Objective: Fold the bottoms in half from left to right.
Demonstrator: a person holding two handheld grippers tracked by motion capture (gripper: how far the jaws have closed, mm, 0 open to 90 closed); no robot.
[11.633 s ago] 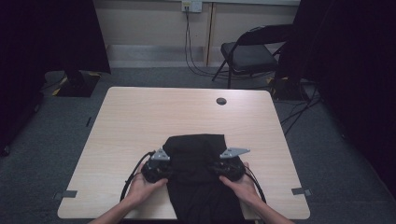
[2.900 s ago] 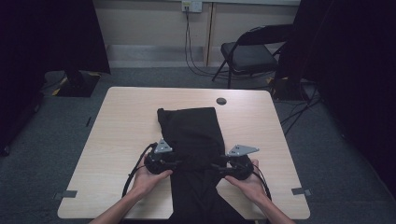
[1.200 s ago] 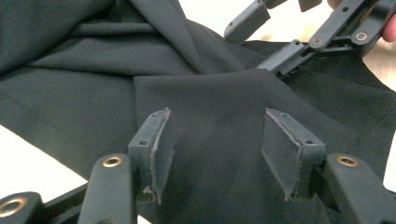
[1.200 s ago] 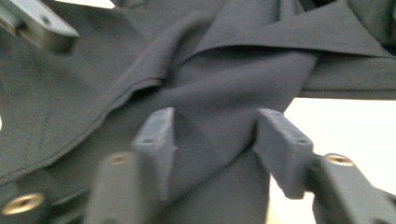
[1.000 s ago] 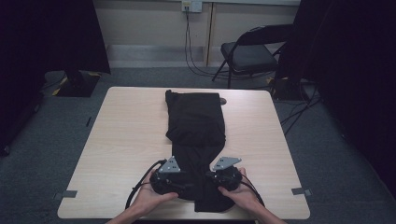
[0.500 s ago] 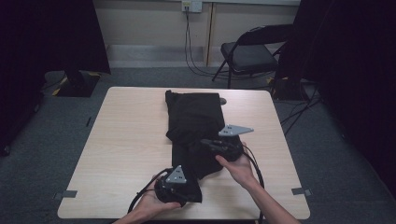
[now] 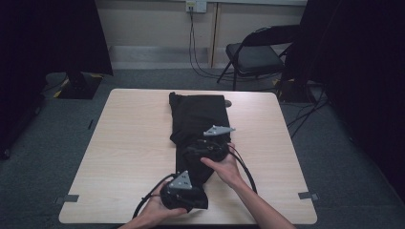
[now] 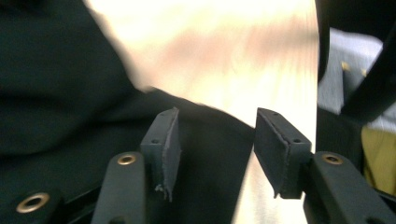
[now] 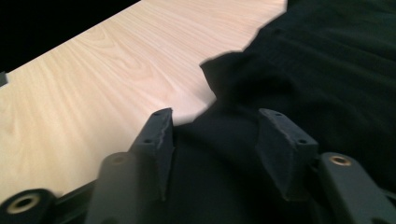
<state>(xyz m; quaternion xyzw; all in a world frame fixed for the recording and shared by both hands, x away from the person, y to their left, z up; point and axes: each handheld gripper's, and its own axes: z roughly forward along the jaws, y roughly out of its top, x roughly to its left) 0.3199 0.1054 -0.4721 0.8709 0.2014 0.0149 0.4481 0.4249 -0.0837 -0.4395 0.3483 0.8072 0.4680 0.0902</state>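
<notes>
Black cloth (image 7: pixel 198 119) lies long on worktop (image 7: pixel 124 143), far end to near edge. My left hand-held gripper (image 7: pixel 184 193) spread over near end. My right hand-held gripper (image 7: pixel 207 149) spread over middle, probably to press flat or start fold.

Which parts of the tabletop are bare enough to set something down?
The wide patch left of the black garment out to the table edge is bare, as is the narrower strip on its right. The near middle is crowded: left gripper and right gripper work there, cables trailing.
</notes>
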